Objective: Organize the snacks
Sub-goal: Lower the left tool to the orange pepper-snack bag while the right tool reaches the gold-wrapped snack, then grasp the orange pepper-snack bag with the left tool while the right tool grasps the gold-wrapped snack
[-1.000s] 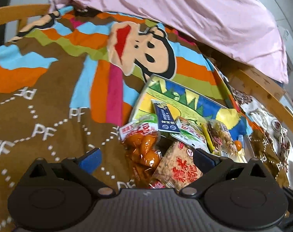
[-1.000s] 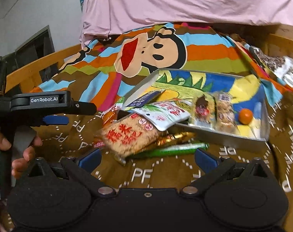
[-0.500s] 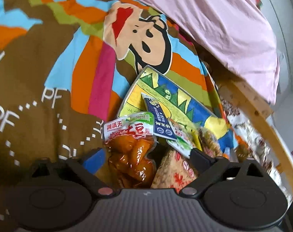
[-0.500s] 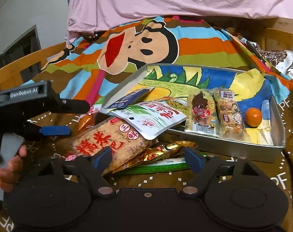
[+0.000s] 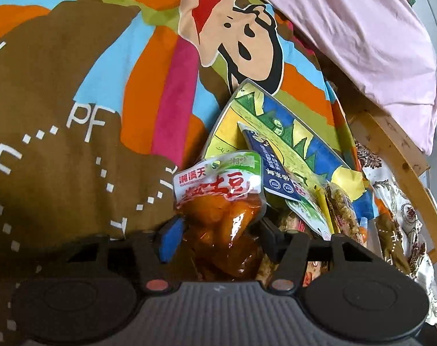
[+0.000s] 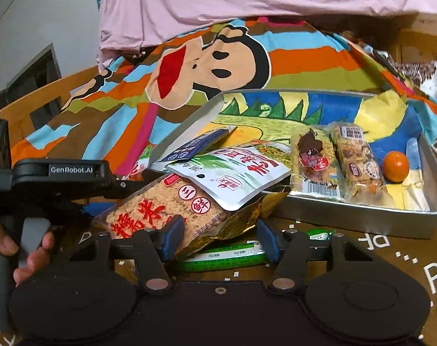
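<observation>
My left gripper (image 5: pixel 218 230) straddles the orange snack pouch (image 5: pixel 221 210), which lies on the blanket (image 5: pixel 60 115) against the tin's (image 6: pixel 348 210) near corner; whether the pads pinch it I cannot tell. My right gripper (image 6: pixel 218 236) is spread wide around the rice-cracker pack (image 6: pixel 160 210) and gold wrapper (image 6: pixel 241 219), a green bar (image 6: pixel 227 259) beneath. Two bars (image 6: pixel 336 161) and an orange (image 6: pixel 395 165) sit in the tin.
</observation>
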Available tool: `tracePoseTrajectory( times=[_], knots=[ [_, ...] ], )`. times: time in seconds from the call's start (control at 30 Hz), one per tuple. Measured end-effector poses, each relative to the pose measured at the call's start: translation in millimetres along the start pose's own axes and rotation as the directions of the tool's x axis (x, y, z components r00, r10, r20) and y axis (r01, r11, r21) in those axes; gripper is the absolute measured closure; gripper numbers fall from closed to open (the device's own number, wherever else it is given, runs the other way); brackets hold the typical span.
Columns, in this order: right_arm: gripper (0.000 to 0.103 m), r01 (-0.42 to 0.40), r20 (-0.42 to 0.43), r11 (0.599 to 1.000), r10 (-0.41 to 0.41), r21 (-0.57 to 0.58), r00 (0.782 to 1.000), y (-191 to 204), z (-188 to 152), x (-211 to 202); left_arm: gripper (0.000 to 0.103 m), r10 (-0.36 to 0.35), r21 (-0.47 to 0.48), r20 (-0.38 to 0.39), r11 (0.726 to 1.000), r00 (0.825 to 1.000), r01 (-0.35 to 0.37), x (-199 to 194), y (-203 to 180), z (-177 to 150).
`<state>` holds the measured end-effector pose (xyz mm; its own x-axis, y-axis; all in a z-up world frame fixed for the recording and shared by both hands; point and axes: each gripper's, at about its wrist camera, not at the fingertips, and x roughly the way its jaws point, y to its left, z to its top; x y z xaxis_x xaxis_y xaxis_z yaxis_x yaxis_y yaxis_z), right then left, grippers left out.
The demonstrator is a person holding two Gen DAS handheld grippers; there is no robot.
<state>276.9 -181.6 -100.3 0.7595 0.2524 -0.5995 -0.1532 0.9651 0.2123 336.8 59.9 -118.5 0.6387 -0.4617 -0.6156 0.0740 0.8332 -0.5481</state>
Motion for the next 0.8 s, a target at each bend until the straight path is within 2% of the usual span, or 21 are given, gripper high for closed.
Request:
tracePoseTrajectory(
  times=[0.17,0.27,0.33,0.4,0.43,0.47,0.57,0.8],
  knots=[
    [0.024,-0.011,-0.013,0.999,0.012,0.052,1.000,-7,3,13,0.039,0.030,0.020,-0.017,0.999,0.999,-0.029,6,-3,2],
    [0.024,-0.022,-0.027,0.993,0.025,0.115,0.999,-11,3,14,0.037,0.038,0.037,-0.014,0.999,0.999,-0.037,8,-5,0],
    [0.029,-0.041,-0.032,0.990,0.046,0.138,0.998,-12,2,12,0.037,0.037,0.039,-0.013,0.999,0.999,-0.037,9,-5,0],
    [0.046,-0.059,-0.036,0.980,0.067,0.188,0.997,-14,0,9,0.037,0.034,0.034,-0.014,0.999,0.999,-0.033,9,-4,0],
    [0.050,-0.059,-0.037,0.976,0.068,0.212,0.997,-15,-1,7,0.039,0.033,0.028,-0.012,0.999,0.999,-0.032,9,-4,0],
    [0.059,-0.053,-0.033,0.972,0.062,0.228,0.997,-16,-2,4,0.042,0.039,0.029,-0.011,0.999,0.999,-0.039,10,-4,0],
    [0.073,-0.041,-0.032,0.966,0.051,0.256,0.998,-20,-3,-5,0.045,0.077,0.054,-0.008,0.996,0.997,-0.076,10,-9,-1],
    [0.075,-0.039,-0.017,0.968,0.044,0.250,0.999,-16,-7,-29,0.047,0.086,-0.001,-0.026,0.996,0.996,-0.086,0,-9,-3]
  ],
)
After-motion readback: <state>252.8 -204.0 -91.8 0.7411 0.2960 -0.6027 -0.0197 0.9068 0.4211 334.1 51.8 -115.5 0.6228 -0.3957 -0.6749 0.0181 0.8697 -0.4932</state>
